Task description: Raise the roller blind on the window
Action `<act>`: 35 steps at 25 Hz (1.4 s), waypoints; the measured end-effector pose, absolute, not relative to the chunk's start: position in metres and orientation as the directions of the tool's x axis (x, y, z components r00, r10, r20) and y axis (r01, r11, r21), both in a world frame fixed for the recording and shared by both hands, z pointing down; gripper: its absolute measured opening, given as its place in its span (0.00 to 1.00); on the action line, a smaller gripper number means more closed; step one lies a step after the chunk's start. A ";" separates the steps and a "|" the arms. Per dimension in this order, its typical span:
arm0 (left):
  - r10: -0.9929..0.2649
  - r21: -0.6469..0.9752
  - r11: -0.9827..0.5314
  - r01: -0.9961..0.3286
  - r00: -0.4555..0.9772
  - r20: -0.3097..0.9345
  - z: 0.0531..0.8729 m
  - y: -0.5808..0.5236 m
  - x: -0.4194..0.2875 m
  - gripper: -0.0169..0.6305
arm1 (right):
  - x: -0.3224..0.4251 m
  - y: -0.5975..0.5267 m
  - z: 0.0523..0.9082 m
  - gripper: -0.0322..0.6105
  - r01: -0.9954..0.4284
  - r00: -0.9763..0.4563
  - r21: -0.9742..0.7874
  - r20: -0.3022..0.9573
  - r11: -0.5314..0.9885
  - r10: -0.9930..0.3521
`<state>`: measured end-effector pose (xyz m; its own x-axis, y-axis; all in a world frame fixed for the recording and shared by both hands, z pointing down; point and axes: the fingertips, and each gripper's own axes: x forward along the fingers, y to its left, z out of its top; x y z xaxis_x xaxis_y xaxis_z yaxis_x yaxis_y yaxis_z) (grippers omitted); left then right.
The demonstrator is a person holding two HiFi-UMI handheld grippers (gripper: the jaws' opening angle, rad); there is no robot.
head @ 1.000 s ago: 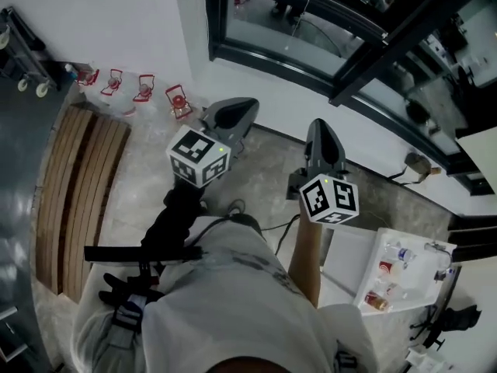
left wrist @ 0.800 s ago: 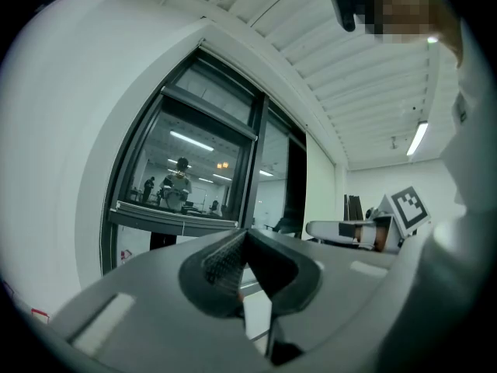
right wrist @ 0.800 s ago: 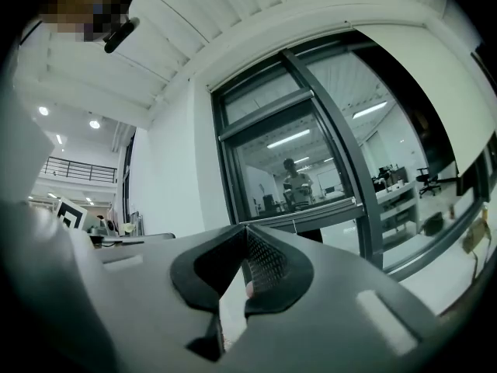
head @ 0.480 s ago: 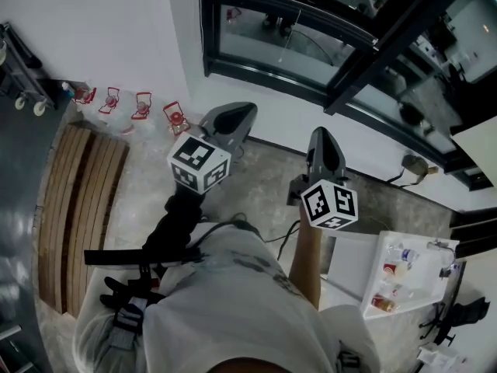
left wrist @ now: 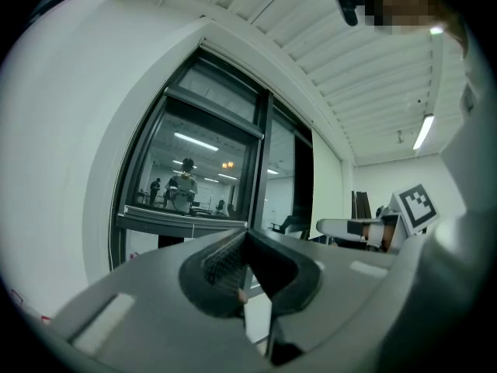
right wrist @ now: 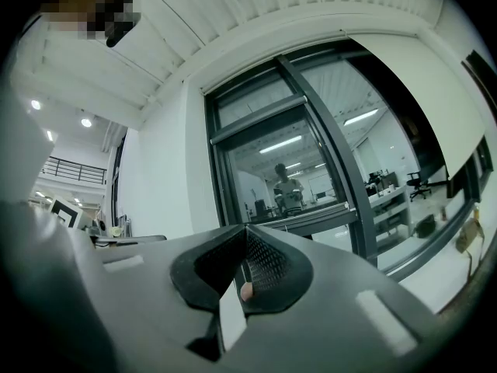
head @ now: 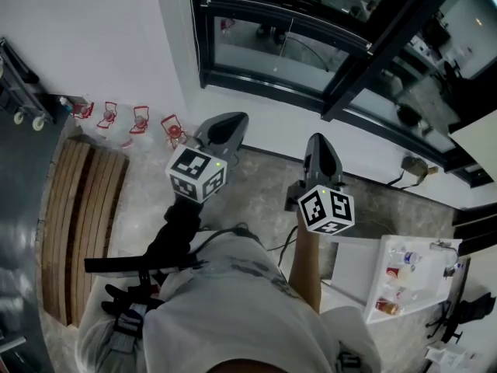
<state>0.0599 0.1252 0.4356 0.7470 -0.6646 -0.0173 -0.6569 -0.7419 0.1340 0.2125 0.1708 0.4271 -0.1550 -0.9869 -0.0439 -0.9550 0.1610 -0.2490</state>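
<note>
Pointing level toward the window [head: 283, 49], the two grippers hang side by side above the stone floor [head: 264, 189], each with its marker cube facing up; the left gripper [left wrist: 247, 233] has its jaws pressed together at the tips, with nothing between them; the right gripper [right wrist: 247, 228] is likewise closed tight and holds nothing; the roller blind [right wrist: 423, 84] appears as a pale sheet over the right-hand part of the window, off to the right of both grippers and well apart from them; the pane straight ahead is bare glass in a dark frame; below it runs a white wall; a row of small red objects [head: 140, 120] stands at the foot of that wall on the left, near a slatted wooden bench [head: 78, 208]; a white tray [head: 371, 274] with small bottles lies low on the right.
</note>
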 end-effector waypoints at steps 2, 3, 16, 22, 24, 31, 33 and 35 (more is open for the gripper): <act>-0.668 0.133 -0.739 -0.660 0.744 -0.017 0.435 0.123 0.059 0.02 | 0.212 0.168 0.428 0.05 -0.955 -0.157 -0.249 -0.042 0.162 -0.987; -0.670 0.134 -0.737 -0.663 0.742 -0.017 0.435 0.122 0.058 0.02 | 0.211 0.167 0.428 0.05 -0.955 -0.160 -0.248 -0.041 0.165 -0.986; -0.690 0.135 -0.718 -0.683 0.724 -0.006 0.439 0.116 0.047 0.02 | 0.202 0.161 0.430 0.05 -0.954 -0.163 -0.249 -0.037 0.167 -0.986; -0.689 0.132 -0.720 -0.682 0.725 -0.008 0.439 0.114 0.046 0.02 | 0.200 0.160 0.432 0.05 -0.961 -0.158 -0.226 -0.023 0.159 -0.987; -0.688 0.132 -0.720 -0.681 0.726 -0.008 0.439 0.115 0.046 0.02 | 0.198 0.160 0.431 0.05 -0.961 -0.164 -0.222 -0.024 0.165 -0.986; -0.692 0.135 -0.717 -0.684 0.722 -0.010 0.439 0.116 0.045 0.02 | 0.195 0.162 0.431 0.05 -0.959 -0.180 -0.217 -0.022 0.181 -0.983; -0.694 0.137 -0.714 -0.687 0.720 -0.010 0.439 0.116 0.045 0.02 | 0.194 0.162 0.431 0.05 -0.958 -0.186 -0.217 -0.022 0.186 -0.982; -0.696 0.139 -0.712 -0.688 0.718 -0.010 0.440 0.117 0.045 0.02 | 0.193 0.163 0.431 0.05 -0.957 -0.190 -0.218 -0.022 0.190 -0.982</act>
